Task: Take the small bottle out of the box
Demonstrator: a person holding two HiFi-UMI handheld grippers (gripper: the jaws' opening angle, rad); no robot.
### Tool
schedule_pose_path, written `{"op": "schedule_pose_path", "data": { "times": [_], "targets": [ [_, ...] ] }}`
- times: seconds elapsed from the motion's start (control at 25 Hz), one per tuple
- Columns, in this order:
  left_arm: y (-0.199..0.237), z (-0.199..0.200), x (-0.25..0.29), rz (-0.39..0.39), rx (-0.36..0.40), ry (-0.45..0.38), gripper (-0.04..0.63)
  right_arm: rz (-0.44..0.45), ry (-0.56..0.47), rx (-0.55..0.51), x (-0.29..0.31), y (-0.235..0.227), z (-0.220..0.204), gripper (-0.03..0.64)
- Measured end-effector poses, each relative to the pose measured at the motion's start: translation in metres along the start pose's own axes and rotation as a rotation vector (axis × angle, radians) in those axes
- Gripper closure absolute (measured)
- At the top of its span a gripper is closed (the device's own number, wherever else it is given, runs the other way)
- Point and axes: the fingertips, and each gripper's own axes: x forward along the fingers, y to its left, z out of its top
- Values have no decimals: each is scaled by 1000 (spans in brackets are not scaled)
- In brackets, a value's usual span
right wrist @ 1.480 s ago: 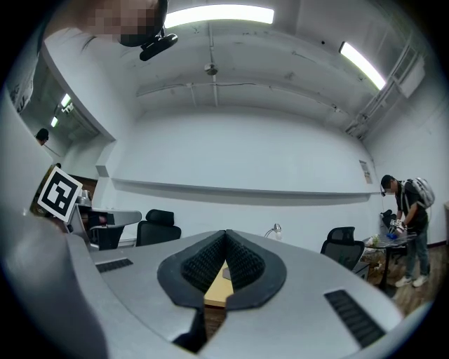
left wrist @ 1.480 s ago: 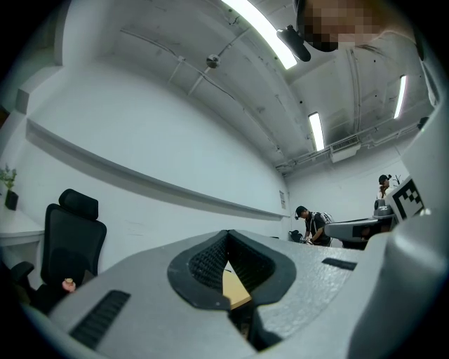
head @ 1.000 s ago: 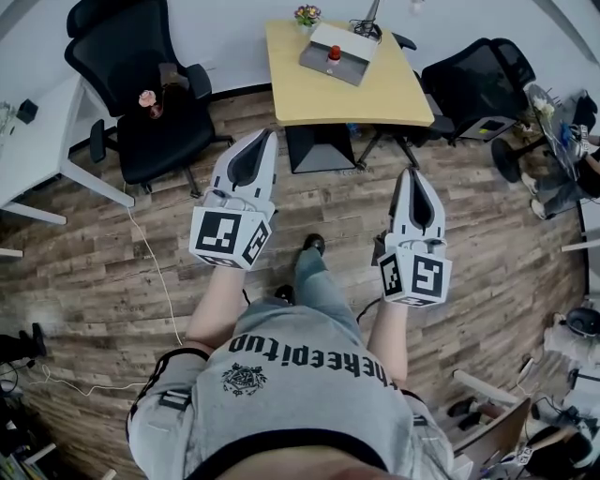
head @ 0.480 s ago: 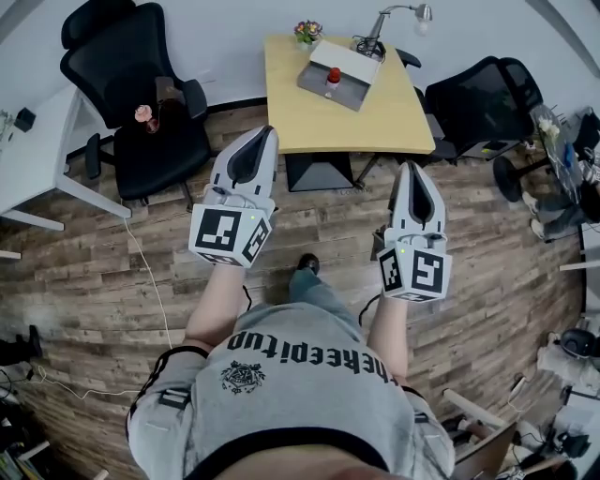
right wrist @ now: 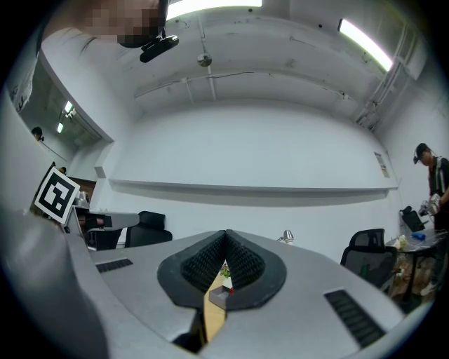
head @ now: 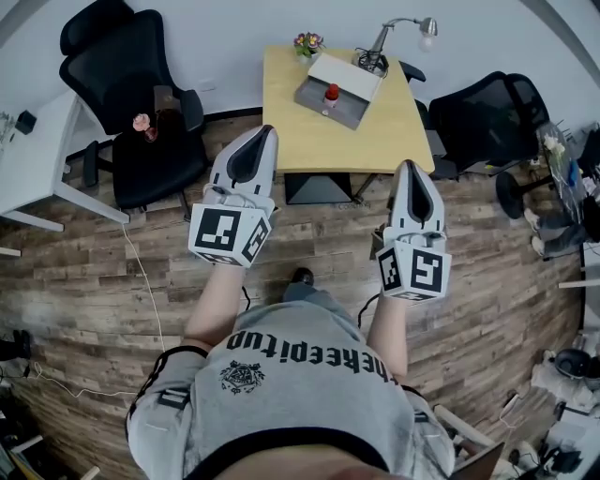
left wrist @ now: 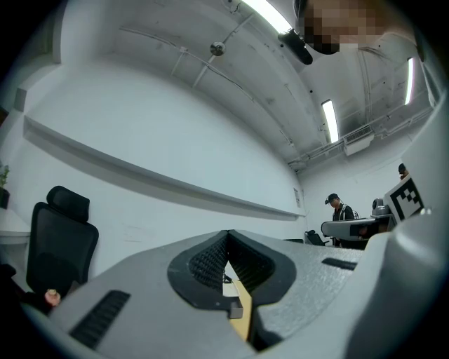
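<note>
A small bottle [head: 331, 95] with a red cap stands in a grey box [head: 319, 99] with an open white lid, at the far end of a yellow table [head: 333, 136]. My left gripper [head: 265, 131] and right gripper [head: 411, 167] are held side by side above the wood floor, short of the table's near edge and pointing toward it. Both are shut with nothing between the jaws. In the left gripper view, the left gripper [left wrist: 228, 236] shows its ribbed pads meeting. The right gripper [right wrist: 226, 236] looks the same in its own view, with the bottle [right wrist: 229, 289] tiny in the slit below.
A black office chair [head: 141, 112] stands left of the table, another [head: 487, 108] to its right. A white desk [head: 33, 164] sits at the far left. A desk lamp [head: 412, 26] and a flower pot [head: 307, 42] stand at the table's back. A cable [head: 145, 281] trails on the floor.
The table with the box has slid lower in the head view, closer to the gripper tips. Both grippers keep the same shut pose.
</note>
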Motion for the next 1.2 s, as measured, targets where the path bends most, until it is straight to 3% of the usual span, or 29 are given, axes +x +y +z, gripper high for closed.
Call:
{"op": "schedule_pose_path", "data": {
  "times": [0.64,1.2],
  "targets": [
    [-18,-17,67,44,47,-10,592,43,-25,31,49,-60,-20,615],
    [-1,-38,114,19,35,24,592,46,-7,46,94,-71,-38,615]
  ]
}}
